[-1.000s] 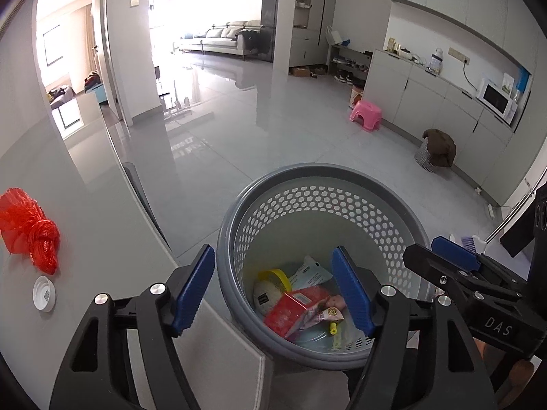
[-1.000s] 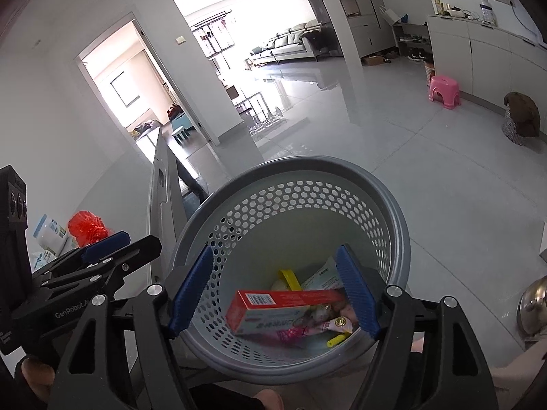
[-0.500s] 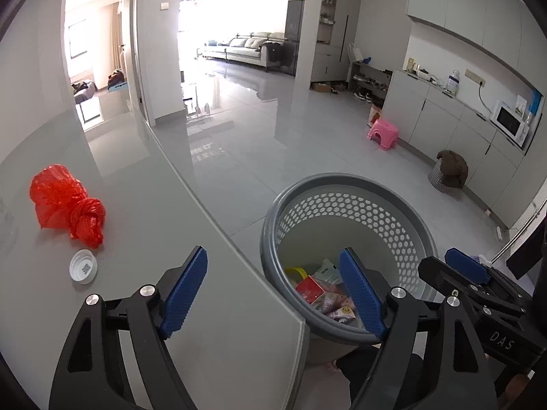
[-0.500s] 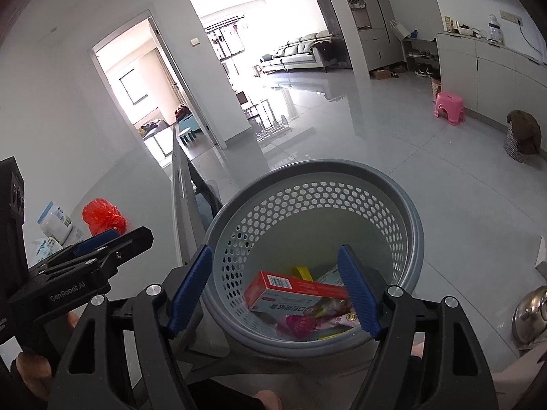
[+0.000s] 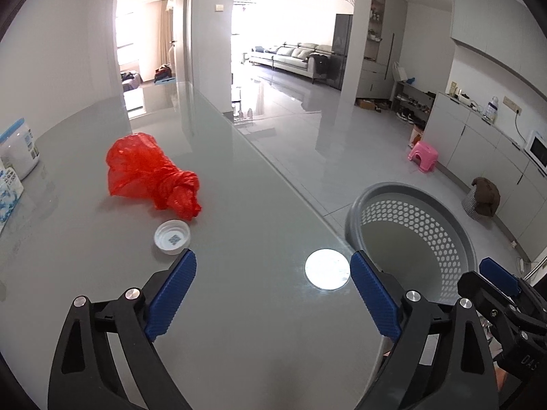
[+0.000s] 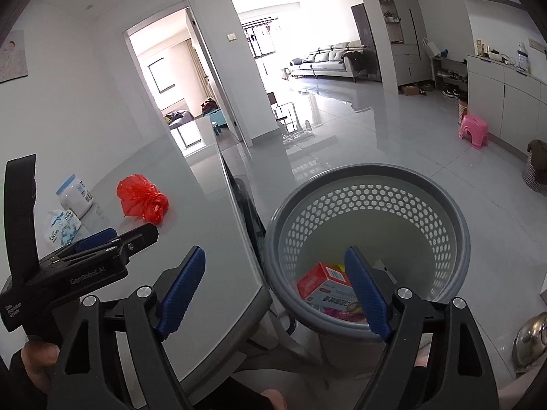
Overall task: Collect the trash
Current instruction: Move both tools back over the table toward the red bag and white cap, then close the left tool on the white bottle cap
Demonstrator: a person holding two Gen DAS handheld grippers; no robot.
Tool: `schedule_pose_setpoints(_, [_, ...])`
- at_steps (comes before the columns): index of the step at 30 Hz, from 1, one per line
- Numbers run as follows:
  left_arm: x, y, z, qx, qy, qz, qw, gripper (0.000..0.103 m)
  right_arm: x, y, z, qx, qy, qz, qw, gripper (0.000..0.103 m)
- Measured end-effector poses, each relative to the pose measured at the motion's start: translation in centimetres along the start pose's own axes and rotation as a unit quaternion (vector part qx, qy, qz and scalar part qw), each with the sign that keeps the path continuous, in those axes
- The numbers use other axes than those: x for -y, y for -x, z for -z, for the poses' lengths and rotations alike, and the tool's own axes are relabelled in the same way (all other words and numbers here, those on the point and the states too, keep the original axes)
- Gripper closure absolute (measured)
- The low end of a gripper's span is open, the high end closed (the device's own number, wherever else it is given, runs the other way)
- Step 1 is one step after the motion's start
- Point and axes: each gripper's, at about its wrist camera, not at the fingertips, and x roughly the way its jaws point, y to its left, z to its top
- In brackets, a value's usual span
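A glossy grey desk (image 5: 259, 324) fills the left of the scene; its long edge runs away toward a bright doorway. At the far left of the desk stand a white canister with a blue lid (image 6: 73, 194) and, just beside it, a blue-and-white printed packet (image 6: 61, 227). Near the middle of the desk lies a knotted red plastic bag (image 5: 150, 174), and just in front of its knot sits a white bottle cap (image 5: 172, 237), open side up. A round bright reflection (image 5: 327, 268) shows on the desk near its edge.

The left gripper (image 5: 273, 294) hangs over the desk, its blue-padded jaws opening wide with nothing between them. The right gripper (image 6: 275, 290) hangs at the desk's edge, one finger over the desk and the other over the bin; its jaws are likewise opening, and no pad presses on anything.

Right of the desk, on the floor and close against the edge, stands a grey perforated waste bin (image 6: 369, 177). Inside it lie a red-and-white carton (image 6: 324, 282) and other wrappers, partly hidden.

Beyond, a polished pale tiled floor (image 5: 342, 143) mirrors the windows. A pink stool (image 5: 423, 155) stands before white cabinets (image 5: 478, 136) on the right; a grey sofa (image 5: 290, 56) occupies the far room.
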Motion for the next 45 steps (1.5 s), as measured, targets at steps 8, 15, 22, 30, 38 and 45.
schedule_pose_setpoints(8, [-6.4, -1.6, -0.1, -0.009, 0.039, -0.058, 0.9975, 0.012, -3.4, -1.1, 0.3, -0.003, 0.021, -0.011, 1.0, 0.019])
schedule_pose_setpoints(15, [-9.9, -4.4, -0.1, -0.052, 0.066, -0.068, 0.9941, 0.012, -5.6, -2.7, -0.4, 0.002, 0.034, -0.024, 0.999, 0.019])
schedule_pose_setpoints(22, [-10.4, -6.7, -1.0, -0.068, 0.059, -0.09, 0.9919, 0.012, -6.1, -4.2, -1.2, -0.003, 0.037, -0.045, 0.998, 0.019])
schedule_pose_setpoints(30, [-10.2, -8.7, -1.7, -0.084, 0.047, -0.108, 0.9895, 0.013, -6.1, -6.0, -1.7, -0.008, 0.038, -0.045, 0.998, 0.019])
schedule_pose_setpoints(38, [-10.5, -9.6, -1.7, -0.093, 0.04, -0.101, 0.9898, 0.032, -5.0, -6.8, -1.4, -0.019, 0.021, -0.049, 0.998, 0.019])
schedule_pose_setpoints(45, [-10.7, -8.7, -1.3, -0.09, 0.041, -0.079, 0.9919, 0.064, -4.9, -7.1, -1.3, -0.025, 0.015, -0.05, 0.998, 0.019])
